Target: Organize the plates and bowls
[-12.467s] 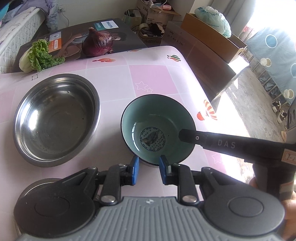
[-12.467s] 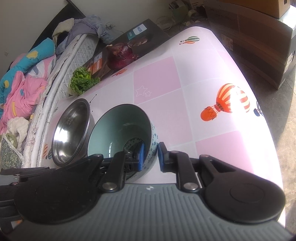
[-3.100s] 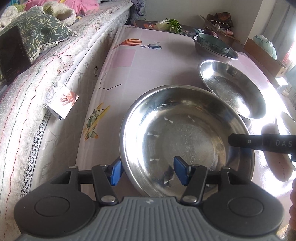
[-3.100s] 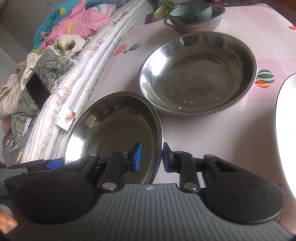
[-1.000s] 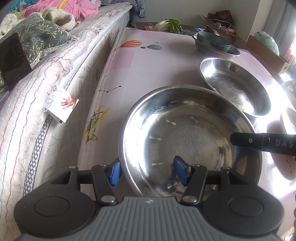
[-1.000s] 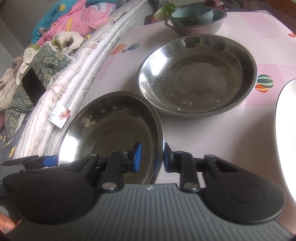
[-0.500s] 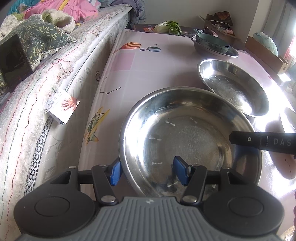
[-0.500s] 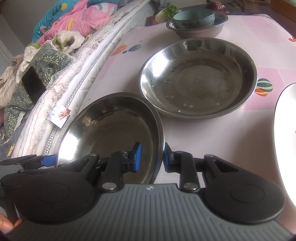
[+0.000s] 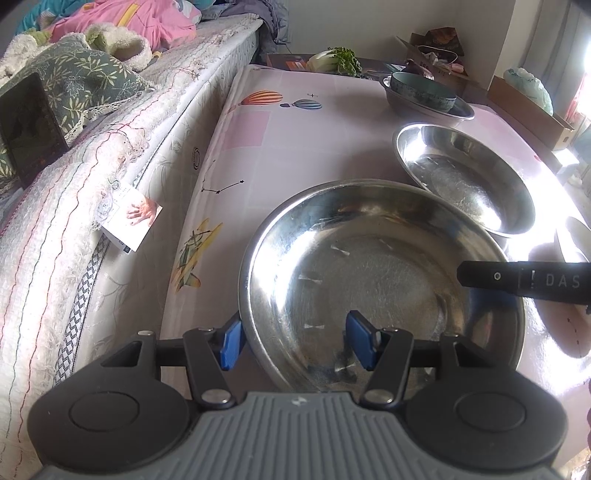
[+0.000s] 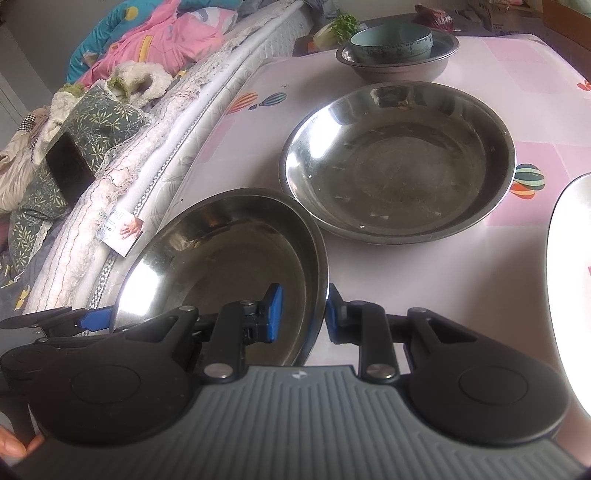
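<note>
A steel plate point(image 9: 376, 269) point(image 10: 225, 266) is held near the table's front left. My left gripper point(image 9: 293, 341) straddles its left rim with the jaws wide, not pressing. My right gripper point(image 10: 301, 314) is shut on its right rim. A second, larger steel plate point(image 9: 465, 184) point(image 10: 402, 158) lies on the table just beyond. At the far end a teal bowl point(image 9: 421, 90) point(image 10: 391, 42) sits inside a steel bowl point(image 9: 461, 112) point(image 10: 399, 68).
The pink tablecloth point(image 9: 280, 147) meets a mattress edge point(image 9: 110, 177) on the left. A white plate point(image 10: 569, 280) lies at the right. Lettuce point(image 9: 336, 61) and a red onion point(image 10: 432, 16) lie at the far end. Cardboard boxes point(image 9: 532, 107) stand beyond the table.
Both grippers and the near steel plate have shifted slightly, with the larger plate a little nearer. The grips are unchanged.
</note>
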`<act>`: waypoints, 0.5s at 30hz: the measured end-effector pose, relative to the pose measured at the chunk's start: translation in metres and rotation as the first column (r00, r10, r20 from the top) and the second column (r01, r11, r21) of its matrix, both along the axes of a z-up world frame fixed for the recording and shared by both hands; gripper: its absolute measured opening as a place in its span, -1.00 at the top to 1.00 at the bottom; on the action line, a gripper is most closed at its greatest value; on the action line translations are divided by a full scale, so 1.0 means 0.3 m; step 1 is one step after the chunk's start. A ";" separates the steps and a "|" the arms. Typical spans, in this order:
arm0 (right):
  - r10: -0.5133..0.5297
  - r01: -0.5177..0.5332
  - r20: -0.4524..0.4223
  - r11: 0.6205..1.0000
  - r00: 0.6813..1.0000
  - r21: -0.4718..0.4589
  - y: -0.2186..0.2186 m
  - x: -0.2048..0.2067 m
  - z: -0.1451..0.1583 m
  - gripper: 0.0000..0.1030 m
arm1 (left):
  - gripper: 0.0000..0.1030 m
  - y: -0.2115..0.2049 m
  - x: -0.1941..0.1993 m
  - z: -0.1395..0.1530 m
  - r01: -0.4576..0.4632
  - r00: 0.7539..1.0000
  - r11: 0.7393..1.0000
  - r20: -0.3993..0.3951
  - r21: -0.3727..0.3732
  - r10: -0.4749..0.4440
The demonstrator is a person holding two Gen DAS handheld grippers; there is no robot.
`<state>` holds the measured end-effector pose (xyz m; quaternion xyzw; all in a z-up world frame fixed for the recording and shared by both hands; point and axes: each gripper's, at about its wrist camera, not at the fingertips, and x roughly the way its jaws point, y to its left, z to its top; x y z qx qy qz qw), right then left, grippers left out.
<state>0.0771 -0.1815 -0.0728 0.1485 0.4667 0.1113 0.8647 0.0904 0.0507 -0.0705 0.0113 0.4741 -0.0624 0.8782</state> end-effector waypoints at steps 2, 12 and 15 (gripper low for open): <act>0.000 0.000 0.001 1.000 1.000 0.000 0.000 -0.001 0.002 0.53 | -0.14 0.000 -0.002 0.001 0.000 1.000 1.000 0.002 -0.001 0.000; 0.007 -0.007 0.012 1.000 1.000 -0.003 0.006 -0.001 0.013 0.53 | -0.14 0.002 -0.009 0.013 -0.003 1.000 1.000 0.016 0.001 0.003; 0.009 -0.009 0.016 1.000 1.000 -0.004 0.008 0.000 0.016 0.53 | -0.14 0.005 -0.012 0.018 -0.003 1.000 1.000 0.024 0.001 0.003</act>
